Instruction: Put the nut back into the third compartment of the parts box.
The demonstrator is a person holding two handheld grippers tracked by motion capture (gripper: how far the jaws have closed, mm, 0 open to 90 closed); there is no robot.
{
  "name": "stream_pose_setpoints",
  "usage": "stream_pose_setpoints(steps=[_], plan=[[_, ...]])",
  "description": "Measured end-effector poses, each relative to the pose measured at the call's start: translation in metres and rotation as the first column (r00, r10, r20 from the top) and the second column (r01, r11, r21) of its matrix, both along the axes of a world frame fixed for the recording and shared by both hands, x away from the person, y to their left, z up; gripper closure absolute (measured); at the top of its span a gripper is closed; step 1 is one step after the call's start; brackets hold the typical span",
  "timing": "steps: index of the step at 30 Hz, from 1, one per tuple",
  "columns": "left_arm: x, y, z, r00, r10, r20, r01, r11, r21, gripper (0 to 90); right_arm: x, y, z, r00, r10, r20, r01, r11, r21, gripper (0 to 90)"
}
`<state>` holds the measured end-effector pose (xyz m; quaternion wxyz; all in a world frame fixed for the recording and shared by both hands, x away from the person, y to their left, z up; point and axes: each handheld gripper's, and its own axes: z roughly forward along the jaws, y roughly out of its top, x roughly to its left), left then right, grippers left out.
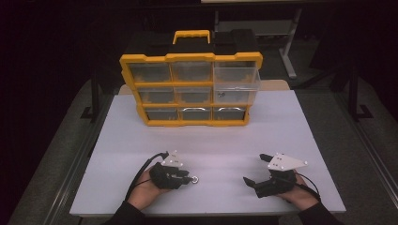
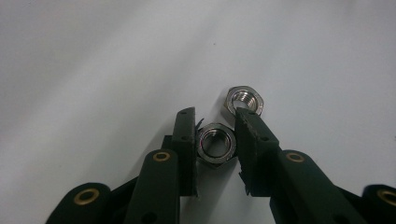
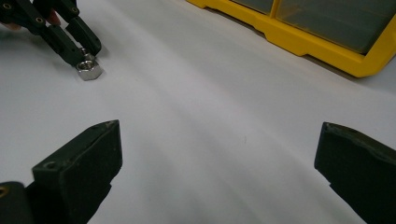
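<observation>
Two steel hex nuts lie on the white table [image 1: 206,140]. One nut [image 2: 215,145] sits between the jaws of my left gripper [image 2: 215,115], and both pads press on its flats. The second nut [image 2: 244,100] lies loose just past the right jaw's tip, touching the first. In the high view the left gripper [image 1: 187,178] rests low at the front left with a nut [image 1: 194,178] at its tips. My right gripper [image 1: 255,168] lies at the front right, open wide, with bare table between its jaws [image 3: 219,128]. In the right gripper view the left gripper [image 3: 83,52] and the loose nut [image 3: 89,71] show at top left.
A yellow-framed organizer [image 1: 190,57] with clear drawers stands upright at the back of the table, a carry handle on top. Its top right drawer [image 1: 236,77] is pulled out. Its lower yellow edge [image 3: 308,42] shows in the right gripper view. The table's front edge is close under both hands.
</observation>
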<state>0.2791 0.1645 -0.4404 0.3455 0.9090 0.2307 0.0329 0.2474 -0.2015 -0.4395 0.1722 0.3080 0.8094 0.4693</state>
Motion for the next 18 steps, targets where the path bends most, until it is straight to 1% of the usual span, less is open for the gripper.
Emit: stream_pose_setpoints(steps=[1, 2, 3, 4, 5, 6, 7, 10, 13, 15, 18], plan=[[0.0000, 0.0004, 0.0003, 0.9999, 0.004, -0.010, -0.004, 1.0000, -0.001, 69.9, 0.0001, 0.0000, 0.0000, 1.0000, 0.000, 0.002, 0.000, 1.000, 0.000, 0.4], [0.0009, 0.0013, 0.0009, 0.9999, -0.006, -0.008, 0.006, 1.0000, 0.008, 69.9, 0.0002, 0.0000, 0.0001, 1.0000, 0.001, 0.001, -0.001, 1.000, 0.000, 0.5], [0.0013, 0.0018, 0.0011, 0.9999, -0.007, -0.011, 0.007, 1.0000, 0.007, 69.9, 0.0002, 0.0001, -0.0001, 1.0000, 0.001, 0.001, -0.001, 1.000, -0.001, 0.5], [0.0008, 0.0016, 0.0010, 0.9999, 0.005, -0.016, -0.005, 1.0000, -0.005, 69.8, 0.0001, 0.0002, -0.0002, 1.0000, 0.001, 0.001, -0.001, 1.000, -0.001, 0.5], [0.0000, 0.0007, 0.0006, 0.9993, 0.028, -0.025, -0.029, 0.9990, -0.034, 69.9, 0.0001, 0.0003, -0.0003, 1.0000, 0.001, 0.001, -0.001, 1.000, -0.002, 0.5], [0.0012, 0.0018, 0.0017, 0.9995, 0.019, -0.024, -0.020, 0.9994, -0.029, 69.9, 0.0000, 0.0002, -0.0003, 1.0000, 0.002, 0.001, -0.002, 1.000, -0.001, 0.5], [0.0009, 0.0016, 0.0019, 0.9989, 0.032, -0.035, -0.034, 0.9983, -0.048, 69.9, -0.0001, 0.0001, -0.0002, 1.0000, 0.001, 0.000, -0.001, 1.000, -0.001, 0.5], [0.0016, 0.0027, 0.0045, 0.9980, 0.038, -0.050, -0.041, 0.9959, -0.080, 69.9, -0.0002, -0.0002, -0.0002, 1.0000, -0.003, -0.005, 0.003, 1.000, 0.002, 0.5], [0.0020, 0.0031, 0.0062, 0.9978, 0.036, -0.056, -0.040, 0.9957, -0.083, 69.9, 0.0002, 0.0001, 0.0000, 1.0000, 0.001, 0.002, -0.001, 1.000, 0.000, 0.5], [0.0022, 0.0030, 0.0073, 0.9974, 0.037, -0.062, -0.042, 0.9953, -0.087, 69.9, -0.0002, 0.0009, -0.0002, 1.0000, 0.001, -0.002, -0.001, 1.000, -0.002, 0.5], [0.0038, 0.0042, 0.0099, 0.9976, 0.033, -0.060, -0.039, 0.9947, -0.095, 69.9, -0.0006, 0.0012, -0.0001, 1.0000, 0.002, -0.003, -0.002, 1.000, 0.000, 0.5]])
